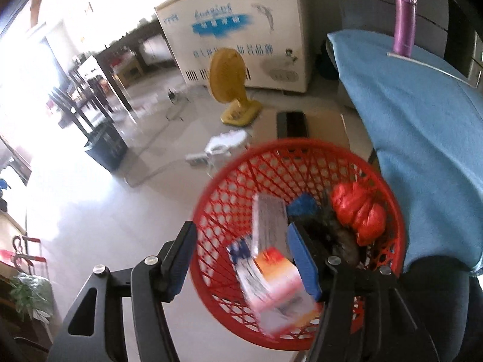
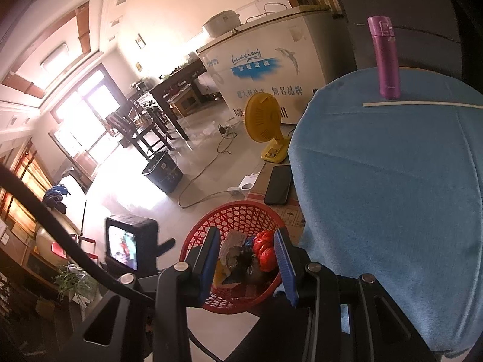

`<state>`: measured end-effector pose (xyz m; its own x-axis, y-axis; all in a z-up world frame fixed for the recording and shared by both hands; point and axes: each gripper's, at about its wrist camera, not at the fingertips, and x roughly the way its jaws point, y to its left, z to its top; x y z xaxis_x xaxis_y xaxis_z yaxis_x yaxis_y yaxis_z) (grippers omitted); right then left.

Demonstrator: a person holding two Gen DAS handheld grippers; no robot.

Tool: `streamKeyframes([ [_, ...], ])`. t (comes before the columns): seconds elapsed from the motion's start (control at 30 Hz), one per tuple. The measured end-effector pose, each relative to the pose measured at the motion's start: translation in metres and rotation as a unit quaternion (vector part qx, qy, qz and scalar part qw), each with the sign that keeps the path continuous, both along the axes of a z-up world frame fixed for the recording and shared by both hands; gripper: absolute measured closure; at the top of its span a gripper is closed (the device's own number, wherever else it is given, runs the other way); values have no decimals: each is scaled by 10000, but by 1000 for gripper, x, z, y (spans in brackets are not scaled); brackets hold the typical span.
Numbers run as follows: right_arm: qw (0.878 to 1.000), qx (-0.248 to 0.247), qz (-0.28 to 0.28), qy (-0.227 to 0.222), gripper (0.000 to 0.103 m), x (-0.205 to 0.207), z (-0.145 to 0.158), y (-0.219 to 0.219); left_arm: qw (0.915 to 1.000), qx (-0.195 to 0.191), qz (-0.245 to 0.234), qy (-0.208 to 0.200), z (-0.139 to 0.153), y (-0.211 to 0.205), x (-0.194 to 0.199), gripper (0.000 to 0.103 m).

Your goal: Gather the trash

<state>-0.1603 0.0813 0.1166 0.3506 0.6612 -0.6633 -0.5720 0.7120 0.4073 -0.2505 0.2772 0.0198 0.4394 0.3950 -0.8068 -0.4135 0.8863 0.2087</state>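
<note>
A red mesh basket (image 1: pixel 302 143) stands on the floor beside the blue-covered table, and my left gripper (image 1: pixel 240 227) hovers open just above it. Below the blue pads (image 1: pixel 303 259) a white and orange carton (image 1: pixel 277 274) lies blurred inside the basket, with neither pad pressing on it. A crumpled red bag (image 1: pixel 359 211), a blue scrap (image 1: pixel 303 205) and a dark clump (image 1: pixel 341 235) lie there too. In the right wrist view my right gripper (image 2: pixel 247 231) is higher and further back, pointing down at the same basket (image 2: pixel 235 206). Its jaws stand apart with nothing between them.
A purple flask (image 2: pixel 386 57) and a thin white stick (image 2: pixel 422 104) are on the blue-covered table (image 2: pixel 392 181). On the floor beyond the basket are a phone (image 2: pixel 277 184) on a cardboard box, a power strip (image 1: pixel 223 147), a yellow fan (image 1: pixel 228 81), a black bin (image 2: pixel 163 172) and a chest freezer (image 1: pixel 241 30).
</note>
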Motion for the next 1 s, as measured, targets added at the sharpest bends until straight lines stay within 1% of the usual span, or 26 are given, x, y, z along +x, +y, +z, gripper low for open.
streamKeyframes([
  [0.17, 10000, 52, -41, 60, 62, 3, 0, -7, 9989, 386, 5, -251, 25, -11, -3, 39],
  [0.23, 9999, 76, -77, 122, 60, 5, -2, -12, 9982, 466, -5, -377, 35, -16, -3, 39],
  [0.27, 9998, 88, -98, 124, 55, 4, -2, -14, 9979, 494, -13, -428, 38, -18, -3, 39],
  [0.3, 9998, 99, -156, 112, 53, 5, -2, -18, 9975, 516, -29, -476, 42, -20, -3, 39],
  [0.5, 9987, 221, -455, 16, 52, 14, 1, -48, 9946, 630, -200, -800, 70, -43, 3, 38],
  [0.53, 9985, 240, -501, 3, 52, 15, 3, -52, 9941, 649, -240, -839, 74, -46, 4, 33],
  [0.57, 9980, 256, -579, -25, 52, 17, 4, -59, 9932, 686, -293, -898, 80, -51, 5, 23],
  [0.63, 9965, 279, -786, -109, 51, 22, 8, -75, 9907, 792, -387, -1041, 90, -61, 7, 19],
  [0.67, 9959, 287, -847, -138, 49, 23, 9, -81, 9893, 845, -453, -1099, 96, -68, 8, 19],
  [0.73, 9934, 283, -1083, -260, 47, 27, 14, -98, 9879, 847, -591, -1158, 104, -78, 13, 19],
  [0.83, 9898, 203, -1348, -411, 47, 32, 21, -119, 9865, 800, -743, -1218, 114, -91, 19, 19],
  [0.9, 9862, 122, -1545, -589, 47, 34, 27, -135, 9859, 776, -834, -1227, 119, -99, 23, 19],
  [0.97, 9831, 50, -1682, -721, 43, 37, 33, -145, 9849, 743, -944, -1243, 124, -108, 28, 18],
  [1.0, 9806, -9, -1778, -820, 43, 37, 37, -152, 9845, 714, -1002, -1249, 127, -112, 31, 18],
])
